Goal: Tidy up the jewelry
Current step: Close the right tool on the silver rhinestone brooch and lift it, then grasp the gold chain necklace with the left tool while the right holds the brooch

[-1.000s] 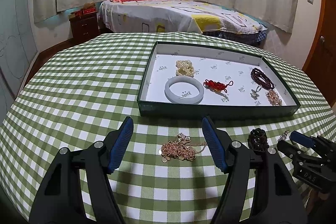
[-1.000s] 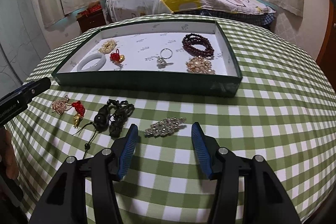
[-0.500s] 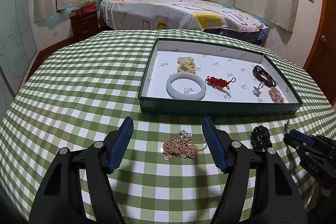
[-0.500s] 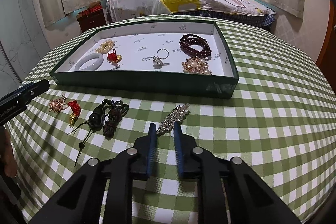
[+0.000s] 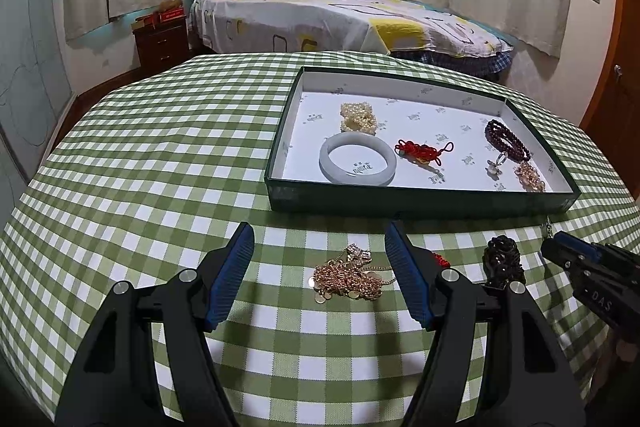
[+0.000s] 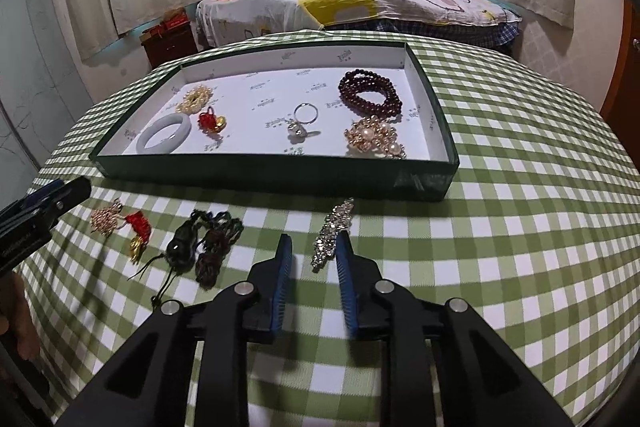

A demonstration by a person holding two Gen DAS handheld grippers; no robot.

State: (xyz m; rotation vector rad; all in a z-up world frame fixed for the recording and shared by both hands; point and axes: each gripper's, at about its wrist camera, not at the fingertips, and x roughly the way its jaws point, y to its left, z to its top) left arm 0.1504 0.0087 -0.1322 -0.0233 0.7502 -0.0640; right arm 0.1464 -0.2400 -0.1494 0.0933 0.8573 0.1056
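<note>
A green tray (image 5: 420, 201) (image 6: 280, 175) on the checked table holds a jade bangle (image 5: 357, 163), pearl piece, red knot, dark bead bracelet (image 6: 368, 95), ring and gold brooch. On the cloth in front lie a gold chain (image 5: 348, 277) (image 6: 105, 219), a red charm (image 6: 138, 227), a black cord pendant (image 6: 200, 243) and a rhinestone strip (image 6: 332, 235). My left gripper (image 5: 320, 259) is open, its jaws either side of the gold chain. My right gripper (image 6: 313, 251) is partly open, the near end of the rhinestone strip lying between its fingertips, not clamped.
The round table carries a green checked cloth (image 5: 160, 155). A bed (image 5: 320, 15) and a nightstand (image 5: 160, 39) stand behind it. The right gripper shows at the right edge of the left wrist view (image 5: 592, 267); the left gripper shows at the left edge of the right wrist view (image 6: 36, 219).
My right gripper narrowed from wide open, then widened slightly around the rhinestone strip, which turned to point toward the tray. My left gripper pulled back a little, still open.
</note>
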